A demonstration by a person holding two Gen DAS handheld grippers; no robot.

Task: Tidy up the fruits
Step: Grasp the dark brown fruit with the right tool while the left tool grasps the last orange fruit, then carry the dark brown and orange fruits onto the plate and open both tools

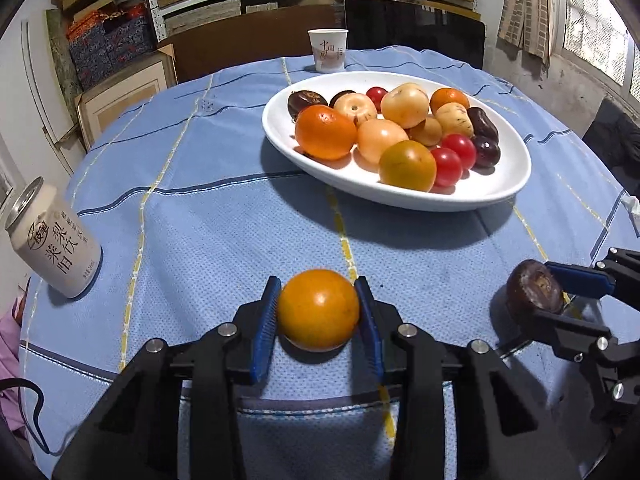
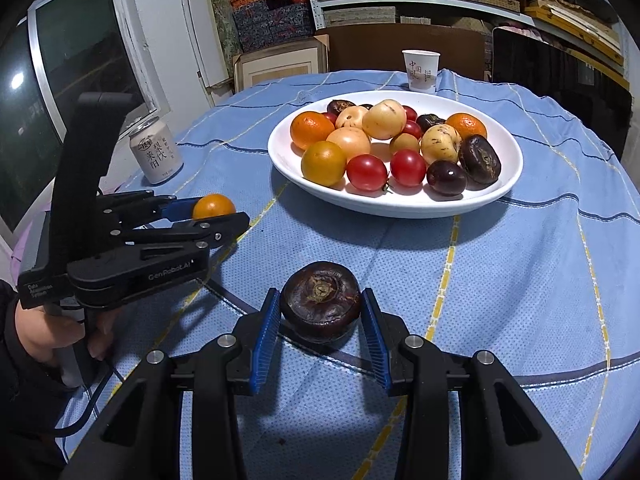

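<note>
My left gripper (image 1: 318, 304) is shut on an orange fruit (image 1: 318, 310) just above the blue tablecloth; it also shows in the right wrist view (image 2: 214, 207). My right gripper (image 2: 320, 310) is shut on a dark brown round fruit (image 2: 320, 300), which also shows at the right in the left wrist view (image 1: 534, 286). A white oval plate (image 1: 504, 184) beyond both grippers holds several oranges, yellow fruits, red tomatoes and dark fruits; it also shows in the right wrist view (image 2: 400, 206).
A drink can (image 1: 52, 240) stands at the table's left edge. A paper cup (image 1: 328, 50) stands behind the plate. The round table has a blue cloth (image 1: 208, 208). Shelves and boxes lie beyond the far edge.
</note>
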